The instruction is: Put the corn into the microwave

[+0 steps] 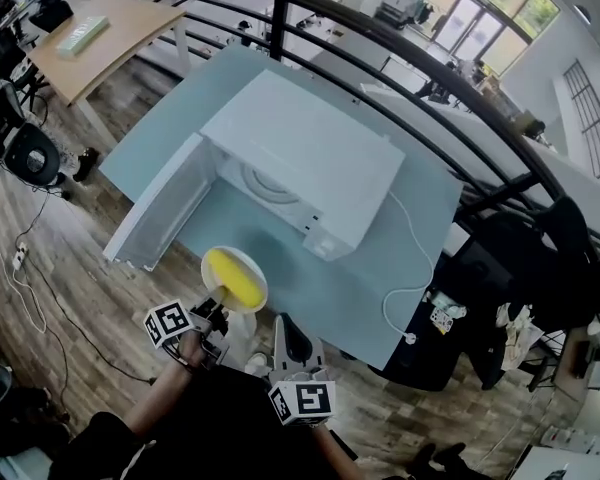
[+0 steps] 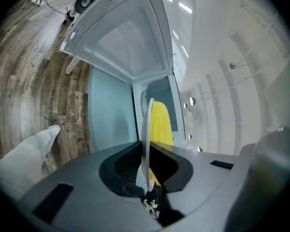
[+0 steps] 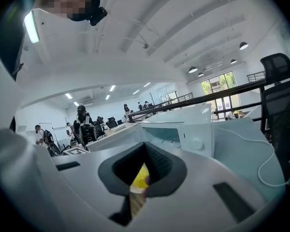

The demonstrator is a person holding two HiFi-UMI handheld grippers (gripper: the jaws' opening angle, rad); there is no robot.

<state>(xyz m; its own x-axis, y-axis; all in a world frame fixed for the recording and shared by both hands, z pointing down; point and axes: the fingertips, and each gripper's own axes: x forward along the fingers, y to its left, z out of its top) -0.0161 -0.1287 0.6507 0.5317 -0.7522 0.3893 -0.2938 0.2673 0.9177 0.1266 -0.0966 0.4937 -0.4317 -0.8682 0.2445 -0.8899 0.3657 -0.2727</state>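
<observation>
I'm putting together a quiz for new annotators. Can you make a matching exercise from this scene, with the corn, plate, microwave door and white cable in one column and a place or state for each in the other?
Things:
1. corn
2. plate
3. microwave door
4. white cable

Places or states:
A. swung open
B. trails on the table, right of the microwave
C. rim clamped in the left gripper's jaws
D. lies on the plate

Pairs: 1-D, 2-C, 3-A, 4-B.
</observation>
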